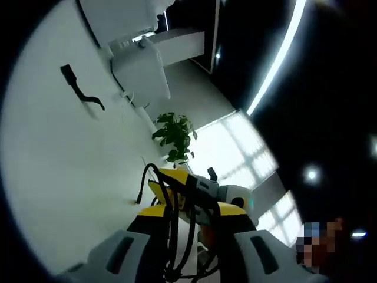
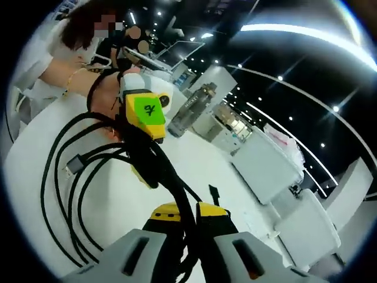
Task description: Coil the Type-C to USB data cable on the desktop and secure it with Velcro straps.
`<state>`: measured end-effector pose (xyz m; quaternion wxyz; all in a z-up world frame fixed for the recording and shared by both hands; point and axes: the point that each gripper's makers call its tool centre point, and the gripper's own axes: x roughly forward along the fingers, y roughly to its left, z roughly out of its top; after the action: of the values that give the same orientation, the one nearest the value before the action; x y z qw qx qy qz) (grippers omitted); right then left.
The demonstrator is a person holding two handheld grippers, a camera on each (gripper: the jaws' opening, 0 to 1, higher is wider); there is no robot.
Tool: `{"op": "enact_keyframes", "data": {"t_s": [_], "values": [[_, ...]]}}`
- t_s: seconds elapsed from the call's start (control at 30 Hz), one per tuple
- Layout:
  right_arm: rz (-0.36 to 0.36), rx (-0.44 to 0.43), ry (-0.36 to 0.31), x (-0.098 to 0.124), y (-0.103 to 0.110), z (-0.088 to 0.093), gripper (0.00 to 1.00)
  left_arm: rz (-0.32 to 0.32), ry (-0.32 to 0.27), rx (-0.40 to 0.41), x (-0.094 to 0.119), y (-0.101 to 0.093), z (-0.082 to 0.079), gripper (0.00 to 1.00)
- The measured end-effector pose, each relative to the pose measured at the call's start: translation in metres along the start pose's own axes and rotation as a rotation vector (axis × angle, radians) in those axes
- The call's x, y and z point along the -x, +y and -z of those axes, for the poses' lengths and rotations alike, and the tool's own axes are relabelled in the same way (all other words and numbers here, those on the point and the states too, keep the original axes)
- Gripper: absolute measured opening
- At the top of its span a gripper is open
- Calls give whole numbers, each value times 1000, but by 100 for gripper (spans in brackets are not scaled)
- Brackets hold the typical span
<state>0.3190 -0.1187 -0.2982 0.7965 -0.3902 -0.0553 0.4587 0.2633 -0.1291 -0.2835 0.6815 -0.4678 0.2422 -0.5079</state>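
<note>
The black data cable [image 2: 59, 177] hangs in several loops that gather into one tight bundle [image 2: 165, 177]. My right gripper [image 2: 189, 213] is shut on that bundle near the bottom of the right gripper view. Just beyond it, my left gripper [image 2: 144, 118], yellow with a green sticker and held by a hand, clamps the same bundle. In the left gripper view, cable strands [image 1: 177, 224] run between the jaws of my left gripper [image 1: 191, 211], and the right gripper [image 1: 200, 188] meets them from ahead. A black Velcro strap [image 1: 79, 88] lies on the white desk [image 1: 65, 177], far from both grippers.
A clear bottle [image 2: 191, 109] stands on the desk behind the left gripper. A potted plant [image 1: 174, 135] sits at the desk's far edge. White boxes [image 2: 268, 162] stand at the right. A seated person [image 2: 53, 71] is close on the left.
</note>
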Motion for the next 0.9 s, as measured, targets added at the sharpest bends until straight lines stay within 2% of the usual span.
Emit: {"op": "enact_keyframes", "data": {"t_s": [0.07,0.2,0.4,0.47,0.53,0.6,0.63,0.73,0.8,0.83,0.9], "values": [[19,47,-10,0,0,-5,12,-8,46,5,-2,0,8,31],[11,98,-34,-2,4,-14,16,-9,123,7,-8,-4,20,31],[-18,133,-55,-5,9,-17,15,-1,240,9,-13,-9,37,30],[-40,149,-71,-6,13,-19,13,-15,271,10,-15,-9,42,27],[-50,192,-51,-8,14,-17,9,-22,290,8,-16,-9,45,24],[-35,230,1,-8,12,-12,7,-24,285,6,-16,-9,45,23],[-42,204,8,-8,13,-11,7,-33,279,-1,-17,-8,44,24],[-62,152,88,-6,12,0,6,-98,253,-92,-18,2,39,26],[-53,152,106,-6,10,2,6,-133,251,-141,-19,3,38,27],[-48,154,114,-5,10,3,6,-147,246,-213,-21,3,36,27],[-43,151,135,-4,9,4,6,-155,240,-305,-23,2,34,26]]}}
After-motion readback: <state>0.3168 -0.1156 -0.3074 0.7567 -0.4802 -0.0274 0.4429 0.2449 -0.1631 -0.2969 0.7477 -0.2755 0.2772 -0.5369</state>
